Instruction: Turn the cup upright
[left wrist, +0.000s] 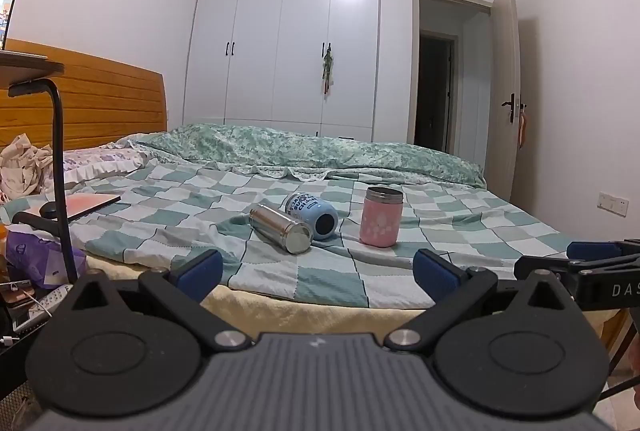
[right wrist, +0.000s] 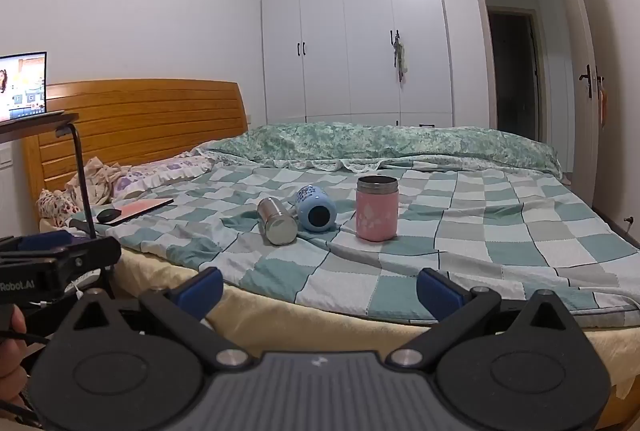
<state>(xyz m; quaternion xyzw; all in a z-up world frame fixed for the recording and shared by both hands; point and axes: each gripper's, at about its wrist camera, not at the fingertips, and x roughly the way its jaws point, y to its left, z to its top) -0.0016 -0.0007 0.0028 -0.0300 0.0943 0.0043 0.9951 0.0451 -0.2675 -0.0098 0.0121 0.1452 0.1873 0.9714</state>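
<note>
i have both tools at the near edge of the bed (left wrist: 280, 271), short of the cups. my left tool (left wrist: 316, 273) is spread wide, its blue pads (left wrist: 200, 273) far apart with nothing between them. my right tool (right wrist: 320, 291) is spread wide too and grips nothing. in the left view the right tool pokes in at the right edge; in the right view the left tool shows at the left edge, so the two sit side by side.

three cups lie out on the checked sheet (right wrist: 500, 231), well apart from both tools. the steel cup (left wrist: 281, 233) lies on its side, its flat shiny end toward me. the blue cup (left wrist: 312, 214) lies on its side just beside it, to its right and a bit further back, dark round end facing me; the two look to be touching or nearly so, i cannot tell which. the pink cup (left wrist: 381, 216) stands upright to the right of them, apart from the blue one, with a steel rim on top.

a green quilt (right wrist: 380, 145) is bunched along the far side of the bed. near the headboard (right wrist: 140, 119) a flat pink tablet (right wrist: 144, 207) lies on the sheet. a laptop (right wrist: 22, 87) sits lit on a small desk (right wrist: 60, 119) at the left. a white wardrobe (right wrist: 356, 31) stands behind the bed.
</note>
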